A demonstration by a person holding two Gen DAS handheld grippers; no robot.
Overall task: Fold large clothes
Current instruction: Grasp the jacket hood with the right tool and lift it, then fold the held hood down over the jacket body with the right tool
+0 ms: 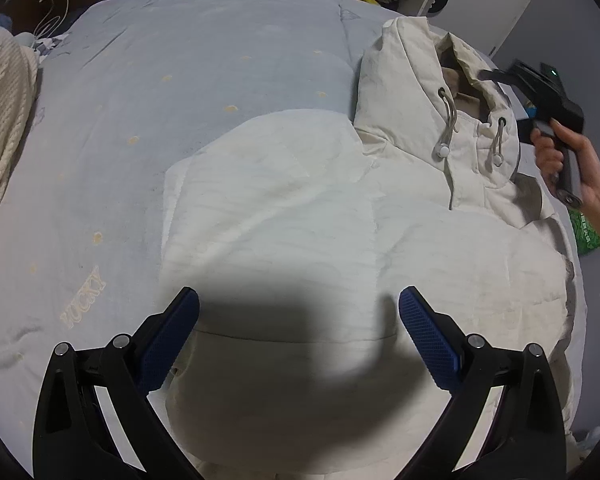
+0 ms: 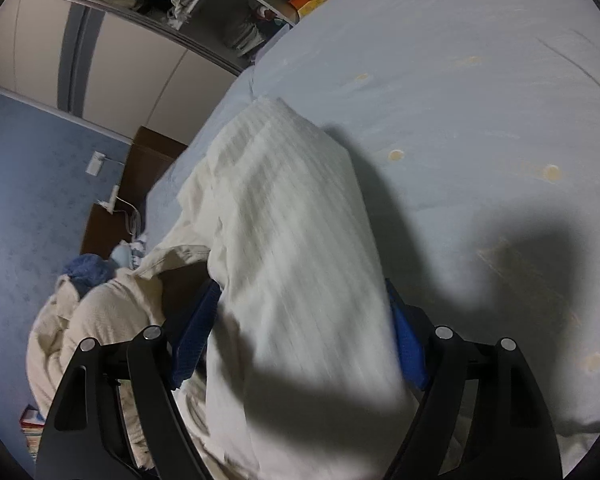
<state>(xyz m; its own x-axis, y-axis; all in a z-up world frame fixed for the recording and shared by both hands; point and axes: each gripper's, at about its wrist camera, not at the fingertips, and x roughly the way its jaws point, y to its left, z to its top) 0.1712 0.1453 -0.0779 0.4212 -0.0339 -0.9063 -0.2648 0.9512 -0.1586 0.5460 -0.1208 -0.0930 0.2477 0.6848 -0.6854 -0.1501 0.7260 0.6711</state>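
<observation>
Folding is partway — one sleeve [image 1: 268,184] lies across the jacket [image 1: 420,240], hood [image 1: 428,76] unfolded. Right gripper [image 2: 300,328] pinches padded fabric; left gripper [image 1: 300,320] hangs spread above the jacket.

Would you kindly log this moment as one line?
left gripper: open above jacket | right gripper: shut on sleeve | bed: jacket partly folded

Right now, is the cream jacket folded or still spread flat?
Partly folded: one sleeve lies across the jacket body; the right claw grips another thick fold.
</observation>
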